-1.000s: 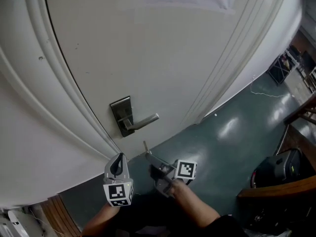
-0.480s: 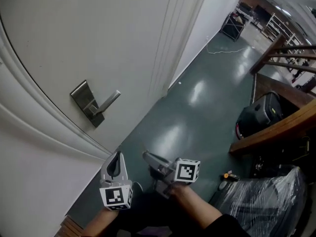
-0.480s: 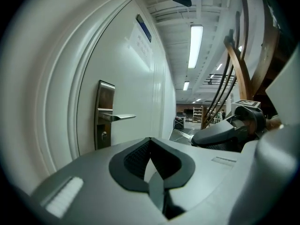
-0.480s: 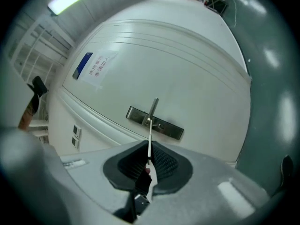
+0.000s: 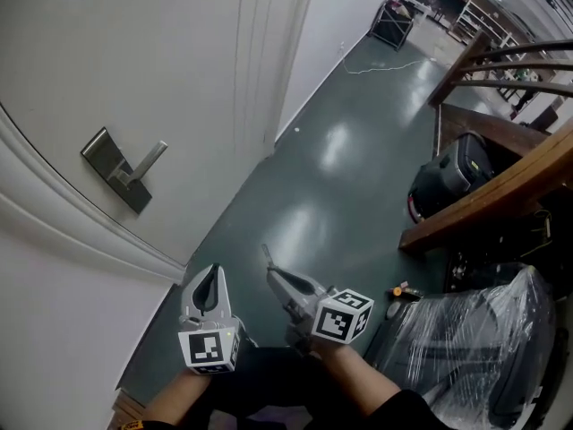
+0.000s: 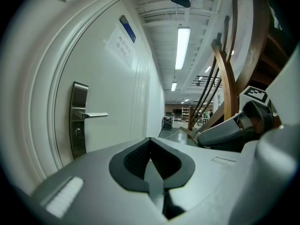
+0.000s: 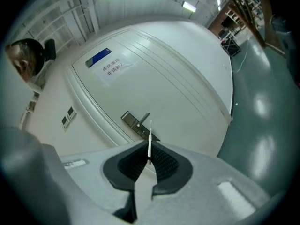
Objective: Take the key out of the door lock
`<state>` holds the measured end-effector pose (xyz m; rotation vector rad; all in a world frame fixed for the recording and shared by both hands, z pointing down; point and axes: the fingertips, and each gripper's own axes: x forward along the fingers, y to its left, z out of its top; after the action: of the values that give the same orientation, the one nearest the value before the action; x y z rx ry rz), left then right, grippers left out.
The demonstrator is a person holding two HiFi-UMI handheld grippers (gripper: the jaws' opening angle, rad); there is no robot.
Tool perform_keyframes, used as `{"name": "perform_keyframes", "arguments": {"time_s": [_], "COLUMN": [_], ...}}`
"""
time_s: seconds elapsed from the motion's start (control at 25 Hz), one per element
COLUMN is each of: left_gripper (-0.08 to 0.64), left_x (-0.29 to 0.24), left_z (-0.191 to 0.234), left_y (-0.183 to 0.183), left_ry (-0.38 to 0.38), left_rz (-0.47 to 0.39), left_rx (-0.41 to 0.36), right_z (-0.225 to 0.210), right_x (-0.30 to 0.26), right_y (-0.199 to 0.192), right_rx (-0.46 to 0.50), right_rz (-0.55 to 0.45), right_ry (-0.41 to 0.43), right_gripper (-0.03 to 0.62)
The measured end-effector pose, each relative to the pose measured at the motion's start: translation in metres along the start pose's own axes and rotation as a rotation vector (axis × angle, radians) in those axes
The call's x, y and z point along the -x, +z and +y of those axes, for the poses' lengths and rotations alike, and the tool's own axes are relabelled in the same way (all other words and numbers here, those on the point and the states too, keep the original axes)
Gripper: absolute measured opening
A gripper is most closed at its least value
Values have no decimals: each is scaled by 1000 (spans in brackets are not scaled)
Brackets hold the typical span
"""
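The slim silver key (image 7: 149, 136) is held clear of the lock, clamped edge-on in the closed jaws of the right gripper (image 5: 271, 274), with its blade sticking out past the jaw tips and well apart from the white door (image 5: 134, 52). The brushed-metal lock plate with its lever handle (image 5: 122, 170) is seen on that door, to the left of both grippers in the head view. The left gripper (image 6: 150, 144) is held beside the right one above the dark green floor (image 5: 340, 186), its jaws pressed together with nothing between them.
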<state>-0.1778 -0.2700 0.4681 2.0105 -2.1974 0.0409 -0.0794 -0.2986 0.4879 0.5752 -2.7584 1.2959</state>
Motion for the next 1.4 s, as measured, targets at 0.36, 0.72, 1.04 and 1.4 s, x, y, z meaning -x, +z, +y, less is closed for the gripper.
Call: {"name": "perform_keyframes", "arguments": {"time_s": [0.36, 0.72, 1.04, 1.4], "left_gripper": [18, 18, 18, 18], "left_x": [41, 100, 155, 236], "left_z": [-112, -141, -137, -85], "left_y": [-20, -35, -37, -37], "left_ry": [15, 141, 188, 228], "left_rz": [50, 89, 80, 36], "left_rx": [-20, -44, -48, -35], "right_z": [-22, -23, 14, 78], "right_x": [126, 192, 192, 169], "right_y": [-3, -26, -51, -118], "right_rx": [169, 330, 470, 531], "right_rz": [-41, -16, 13, 44], "right_ry": [-95, -131, -110, -122], "right_gripper": [15, 15, 15, 15]}}
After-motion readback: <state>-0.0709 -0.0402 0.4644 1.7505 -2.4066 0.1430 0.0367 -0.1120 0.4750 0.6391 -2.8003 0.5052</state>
